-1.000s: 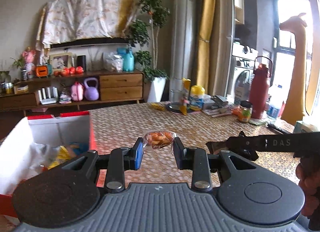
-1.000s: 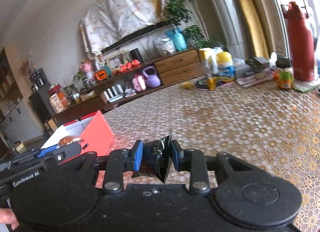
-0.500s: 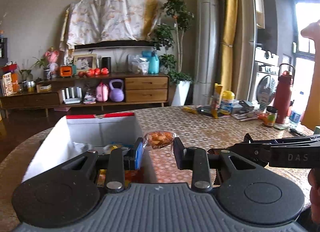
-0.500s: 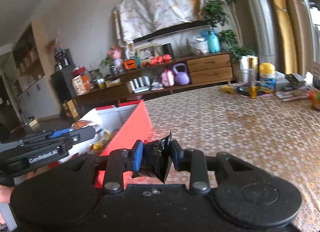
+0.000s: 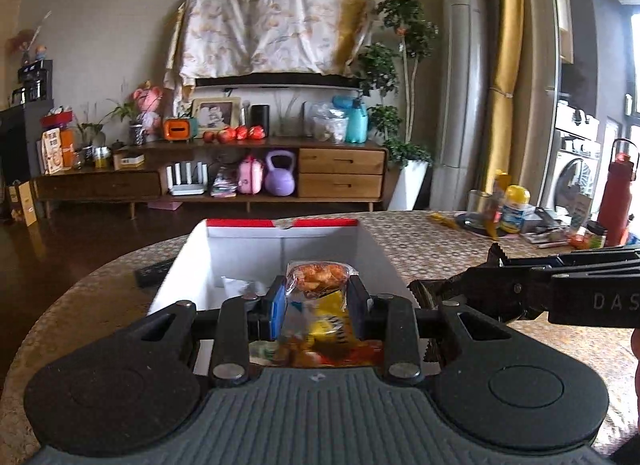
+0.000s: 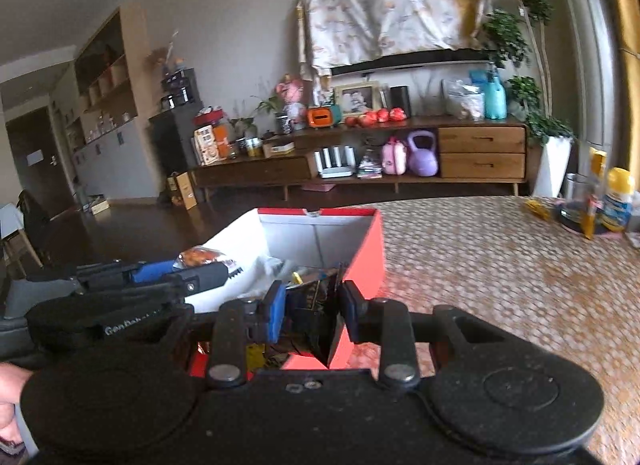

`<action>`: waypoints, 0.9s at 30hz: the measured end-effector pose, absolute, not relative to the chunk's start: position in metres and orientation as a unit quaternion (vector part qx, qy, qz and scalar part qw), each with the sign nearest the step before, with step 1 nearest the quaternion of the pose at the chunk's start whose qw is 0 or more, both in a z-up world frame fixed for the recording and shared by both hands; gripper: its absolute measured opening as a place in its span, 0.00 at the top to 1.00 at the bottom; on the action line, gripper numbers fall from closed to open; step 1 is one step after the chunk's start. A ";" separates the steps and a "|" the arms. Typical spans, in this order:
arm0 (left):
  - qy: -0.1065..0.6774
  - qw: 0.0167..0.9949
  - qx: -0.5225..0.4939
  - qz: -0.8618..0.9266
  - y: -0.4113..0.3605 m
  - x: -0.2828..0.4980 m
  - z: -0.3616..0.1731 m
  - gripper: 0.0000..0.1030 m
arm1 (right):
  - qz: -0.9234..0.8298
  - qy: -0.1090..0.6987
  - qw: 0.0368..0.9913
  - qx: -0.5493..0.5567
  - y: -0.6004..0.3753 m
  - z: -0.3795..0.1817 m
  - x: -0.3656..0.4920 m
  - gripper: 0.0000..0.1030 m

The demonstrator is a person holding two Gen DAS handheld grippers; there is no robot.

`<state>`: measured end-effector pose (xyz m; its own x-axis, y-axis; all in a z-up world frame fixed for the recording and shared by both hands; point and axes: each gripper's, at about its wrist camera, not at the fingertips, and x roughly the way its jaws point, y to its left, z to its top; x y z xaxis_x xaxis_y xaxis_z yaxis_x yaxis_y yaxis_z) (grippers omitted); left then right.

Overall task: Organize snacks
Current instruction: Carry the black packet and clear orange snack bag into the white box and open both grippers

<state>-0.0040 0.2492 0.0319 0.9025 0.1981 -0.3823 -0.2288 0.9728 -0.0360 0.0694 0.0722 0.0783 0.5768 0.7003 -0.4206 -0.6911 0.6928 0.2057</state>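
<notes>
A red box with white inside (image 5: 372,249) stands on the patterned table and holds several snack packets. My left gripper (image 5: 318,299) is shut on a clear packet of orange snacks (image 5: 318,275) and holds it over the box's opening. My right gripper (image 6: 314,311) is shut on a black snack packet (image 6: 316,315) above the box's (image 6: 366,261) near right corner. The left gripper (image 6: 184,271) with its orange packet shows at the left of the right wrist view. The right gripper (image 5: 452,291) shows at the right of the left wrist view.
At the table's far right stand a yellow-capped bottle (image 5: 514,209), a glass (image 5: 478,203), a red flask (image 5: 618,197) and papers. A dark flat object (image 5: 154,275) lies left of the box. A wooden sideboard (image 5: 240,177) stands beyond the table.
Both grippers have swung left with their packets: the box went from the left edge of the views to directly under the fingers.
</notes>
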 end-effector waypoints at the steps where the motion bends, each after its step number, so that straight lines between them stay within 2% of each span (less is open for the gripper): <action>1: 0.194 0.974 -0.042 0.113 0.254 -0.003 0.030 0.70 | 0.394 0.242 0.887 0.008 0.078 0.078 0.071 0.72; 27: 0.246 0.957 -0.066 0.141 0.317 0.019 -0.002 0.70 | 0.435 0.261 0.860 -0.053 0.183 0.072 0.121 0.72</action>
